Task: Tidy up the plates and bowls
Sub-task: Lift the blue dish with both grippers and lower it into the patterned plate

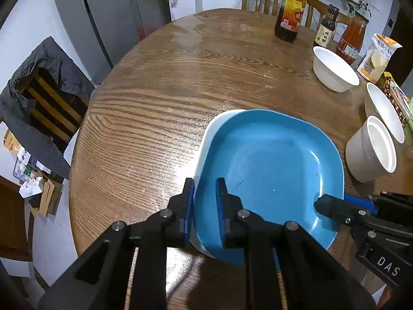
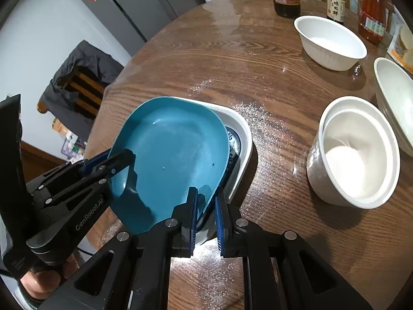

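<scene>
Both tongs grip the same blue rounded-square plastic plate (image 1: 268,170) by its rim. Left gripper (image 1: 205,206) has its blue-padded jaws pinching the plate's near left edge, one pad outside the rim and one inside. Right gripper (image 2: 206,214) is likewise pinched onto the opposite rim, seen from its own camera with the plate edge between the pads; in the left view its black fingers reach in from the right onto the plate's lip.

Beneath everything lies the round brown wood-grain table (image 1: 160,98), its surface glinting with scattered specks. The blue plate sits tilted on top of a white rounded-square dish (image 2: 242,139), whose rim shows along the blue plate's far side, with a dark patterned inner surface showing in the gap.

To the right stand two nested white ribbed bowls (image 2: 356,152), well apart from the plates. Farther back sits a single white ribbed bowl (image 2: 330,41), and another white bowl (image 2: 395,90) lies at the right edge.

Behind them stand a tall dark glass sauce bottle (image 1: 290,10), a smaller dark bottle (image 1: 327,27) and a red-filled jar (image 1: 352,38).
</scene>
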